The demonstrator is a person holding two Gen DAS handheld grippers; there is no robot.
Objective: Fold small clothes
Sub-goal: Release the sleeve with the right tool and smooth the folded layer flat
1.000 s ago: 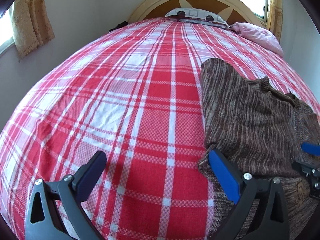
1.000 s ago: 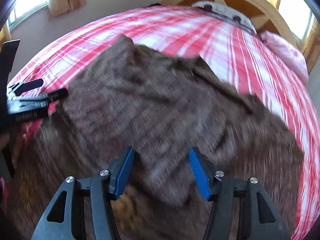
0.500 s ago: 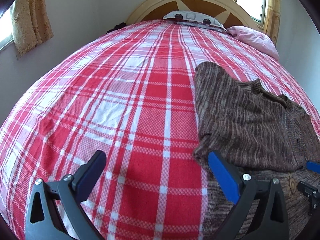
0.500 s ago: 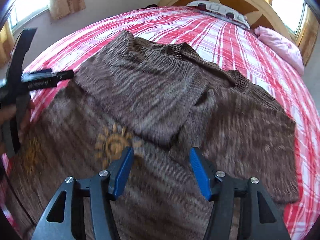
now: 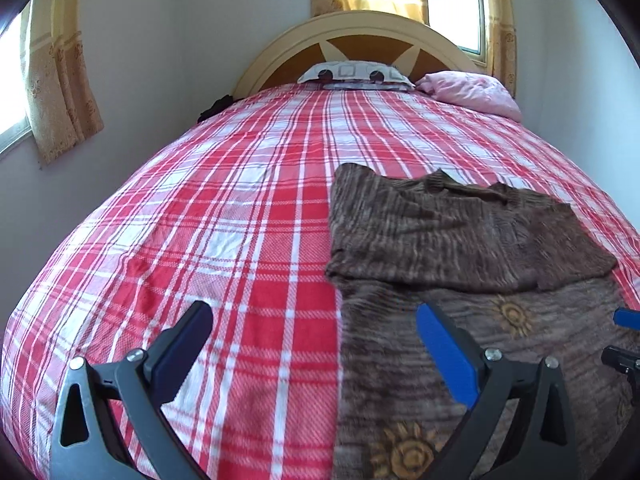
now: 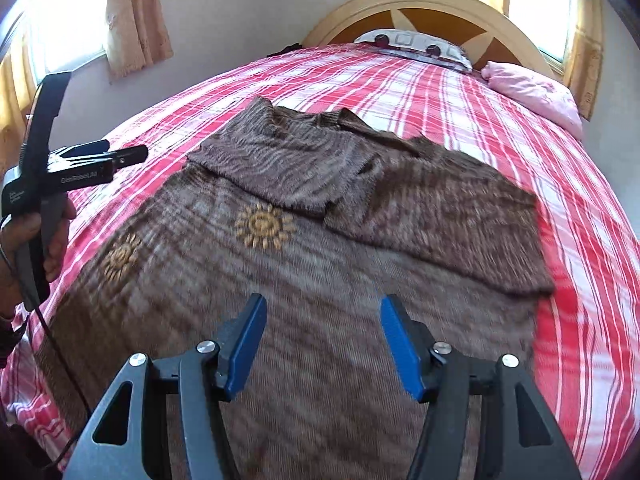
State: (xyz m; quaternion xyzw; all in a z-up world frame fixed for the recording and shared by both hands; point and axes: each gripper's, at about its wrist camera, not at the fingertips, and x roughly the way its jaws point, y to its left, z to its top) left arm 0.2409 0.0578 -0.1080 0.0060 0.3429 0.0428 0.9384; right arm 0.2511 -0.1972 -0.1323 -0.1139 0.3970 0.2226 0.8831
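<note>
While grippers (image 6: 322,344) gape — sweater (image 6: 320,280) lies, sleeves folded

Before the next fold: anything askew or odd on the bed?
Nothing is damaged. The sweater lies flat with both sleeves folded in; the right sleeve sits lower than the left sleeve, so they are slightly uneven.

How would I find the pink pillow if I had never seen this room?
Start at the big round wooden headboard at the far end of the bed with the red-and-white checked blanket. Two pillows lie below it: the pink pillow is the one in the corner nearest the window on the right. It is plain and pink, while the patterned pillow beside it is white with dark squares and dots.
</note>
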